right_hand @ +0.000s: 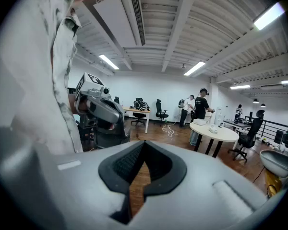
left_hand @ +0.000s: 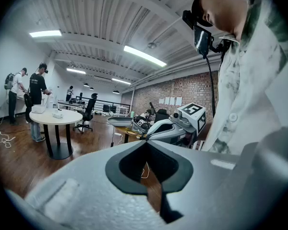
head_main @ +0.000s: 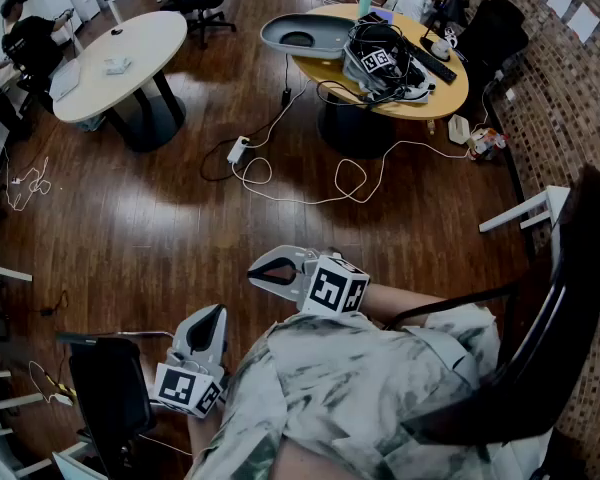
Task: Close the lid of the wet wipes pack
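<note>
Both clenched, empty: left tongs (head_main: pixel 217 312), right tongs (head_main: pixel 253 273). Wipes pack not visible; expect it light, squashy, so press lid's free edge.

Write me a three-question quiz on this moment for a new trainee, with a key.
1. True or false: the white power strip lies on the wooden floor.
2. The jaws of the right tool are: A) wide apart; B) shut with nothing between them; C) shut on a cloth.
3. Short answer: what does the left tool hold?

Key: 1 true. 2 B. 3 nothing; its jaws are together and empty.
</note>
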Demonstrator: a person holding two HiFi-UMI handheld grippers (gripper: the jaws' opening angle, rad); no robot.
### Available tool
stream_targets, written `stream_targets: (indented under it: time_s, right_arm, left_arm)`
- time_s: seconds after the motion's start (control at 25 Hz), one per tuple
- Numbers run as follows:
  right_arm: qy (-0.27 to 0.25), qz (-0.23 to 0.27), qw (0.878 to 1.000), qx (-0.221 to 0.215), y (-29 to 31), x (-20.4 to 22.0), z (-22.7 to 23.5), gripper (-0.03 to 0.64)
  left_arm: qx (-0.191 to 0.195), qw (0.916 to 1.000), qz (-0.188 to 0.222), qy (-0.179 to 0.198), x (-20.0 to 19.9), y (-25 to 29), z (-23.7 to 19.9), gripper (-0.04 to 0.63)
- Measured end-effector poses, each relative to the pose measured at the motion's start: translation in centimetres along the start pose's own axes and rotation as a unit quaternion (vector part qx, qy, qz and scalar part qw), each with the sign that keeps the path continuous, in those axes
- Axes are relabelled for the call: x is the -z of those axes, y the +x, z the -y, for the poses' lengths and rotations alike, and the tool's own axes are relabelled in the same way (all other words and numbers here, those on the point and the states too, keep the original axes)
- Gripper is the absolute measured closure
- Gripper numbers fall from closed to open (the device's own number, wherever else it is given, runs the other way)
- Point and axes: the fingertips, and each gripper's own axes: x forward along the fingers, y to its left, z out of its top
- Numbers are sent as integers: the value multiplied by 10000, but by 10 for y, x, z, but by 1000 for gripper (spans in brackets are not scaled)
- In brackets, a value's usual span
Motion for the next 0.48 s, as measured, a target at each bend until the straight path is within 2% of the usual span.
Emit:
stream_targets:
  time_s: [0.48]
  right_arm:
    - [-23,-79,10000,32,-11,12,21,611]
  left_arm:
    - [65,10000,10,15,-3,27,-3,594]
